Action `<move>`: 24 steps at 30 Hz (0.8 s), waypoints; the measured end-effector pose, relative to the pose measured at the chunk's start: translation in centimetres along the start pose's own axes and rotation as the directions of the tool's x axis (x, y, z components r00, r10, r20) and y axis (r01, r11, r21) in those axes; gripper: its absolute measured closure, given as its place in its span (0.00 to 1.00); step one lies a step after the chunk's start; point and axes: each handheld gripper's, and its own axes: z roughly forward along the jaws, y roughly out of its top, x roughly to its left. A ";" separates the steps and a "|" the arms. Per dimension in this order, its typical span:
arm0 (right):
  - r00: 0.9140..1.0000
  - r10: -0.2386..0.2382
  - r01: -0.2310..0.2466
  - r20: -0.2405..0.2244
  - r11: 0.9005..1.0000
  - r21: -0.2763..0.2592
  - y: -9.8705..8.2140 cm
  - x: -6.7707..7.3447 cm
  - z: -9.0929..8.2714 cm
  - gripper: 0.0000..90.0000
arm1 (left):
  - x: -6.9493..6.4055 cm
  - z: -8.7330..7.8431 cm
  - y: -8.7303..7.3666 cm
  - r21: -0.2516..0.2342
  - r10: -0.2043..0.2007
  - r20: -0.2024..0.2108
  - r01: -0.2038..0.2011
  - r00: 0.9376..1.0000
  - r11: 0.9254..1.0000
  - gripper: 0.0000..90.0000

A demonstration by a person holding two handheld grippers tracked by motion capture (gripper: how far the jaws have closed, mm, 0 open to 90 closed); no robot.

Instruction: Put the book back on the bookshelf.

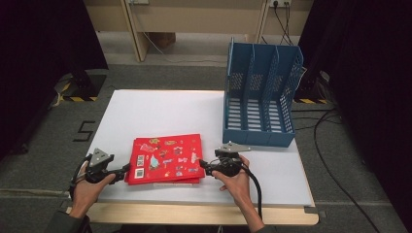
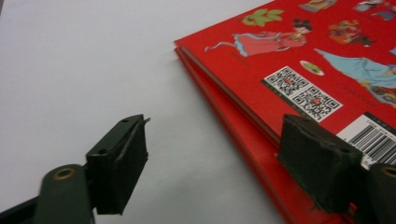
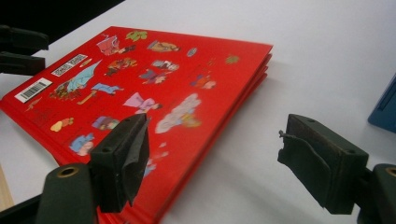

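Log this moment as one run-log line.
left hand-held gripper: open, at books' left edge | right hand-held gripper: open, at right edge | red books: stacked flat on table | blue rack: empty

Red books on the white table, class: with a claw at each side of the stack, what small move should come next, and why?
Probably close both claws on the stack's side edges. The red books lie flat on the white table; the left claw and right claw stand open astride opposite edges, pads not pressing yet. A grip on both sides would let the stack be lifted, perhaps toward the blue file rack.
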 end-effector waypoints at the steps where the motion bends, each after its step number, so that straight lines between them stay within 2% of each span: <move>1: 1.000 0.010 -0.010 0.000 1.000 0.007 0.0 0.0 0.1 0.26 | -0.3 0.0 0.1 -0.004 0.010 0.002 -0.010 1.000 1.000 0.24; 3: 0.999 0.041 -0.040 -0.020 0.999 0.007 -0.1 0.0 0.2 0.26 | -1.0 0.1 0.2 -0.007 0.037 0.010 -0.037 0.999 0.999 0.24; 4: 0.999 0.036 -0.036 -0.016 0.999 0.010 -0.1 -0.1 0.4 0.26 | -1.2 0.1 0.2 -0.005 0.042 0.015 -0.042 0.999 0.999 0.24; 6: 0.999 0.032 -0.032 -0.005 0.999 0.020 -0.2 -0.1 0.7 0.26 | -1.4 0.2 0.3 -0.008 0.035 0.017 -0.035 0.999 0.999 0.22; 12: 0.999 0.044 -0.043 -0.014 0.998 0.051 -0.4 0.0 1.4 0.26 | -1.2 0.5 0.2 0.012 0.014 0.020 -0.014 1.000 1.000 0.21; 19: 0.999 0.048 -0.047 -0.020 0.997 0.058 -0.5 -0.1 1.8 0.26 | -1.7 0.8 0.2 0.020 0.032 0.027 -0.032 0.999 0.999 0.22; 24: 0.997 0.070 -0.069 -0.015 0.995 0.069 -0.5 -0.2 2.0 0.27 | -1.9 1.0 0.3 0.021 0.030 0.031 -0.031 0.999 0.999 0.21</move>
